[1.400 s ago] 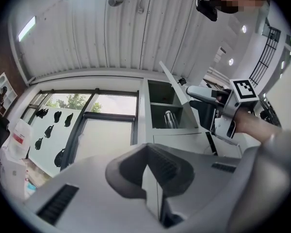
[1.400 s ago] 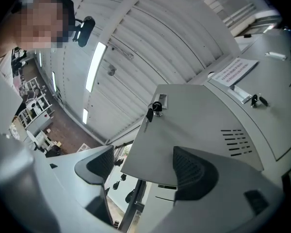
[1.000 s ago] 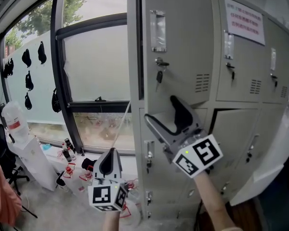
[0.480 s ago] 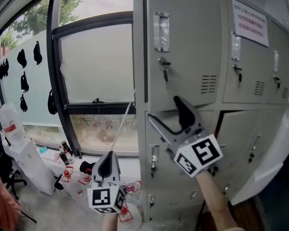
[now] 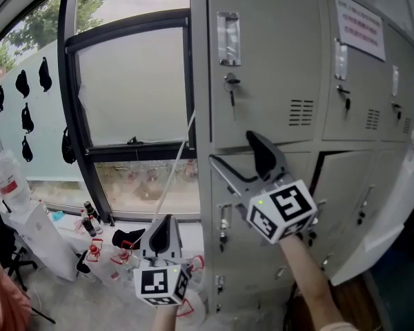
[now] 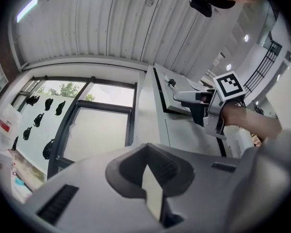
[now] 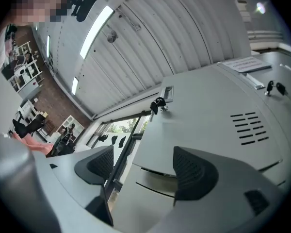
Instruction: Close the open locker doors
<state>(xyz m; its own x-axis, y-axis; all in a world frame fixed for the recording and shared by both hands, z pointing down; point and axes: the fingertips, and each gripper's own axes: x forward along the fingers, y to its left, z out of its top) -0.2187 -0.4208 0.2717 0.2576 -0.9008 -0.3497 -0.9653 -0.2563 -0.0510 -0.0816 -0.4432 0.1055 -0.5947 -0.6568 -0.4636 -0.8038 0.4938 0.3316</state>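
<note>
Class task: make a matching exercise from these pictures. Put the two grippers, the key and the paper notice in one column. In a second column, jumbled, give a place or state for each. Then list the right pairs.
Column one
1. left gripper
2. right gripper
3. paper notice
4. key

Column two
a. hangs from a lock
b. jaws together, held low
c. stuck flat, high at the right
d. jaws apart, raised before the lockers

Pairs: 1-b, 2-d, 3-c, 4-a
</note>
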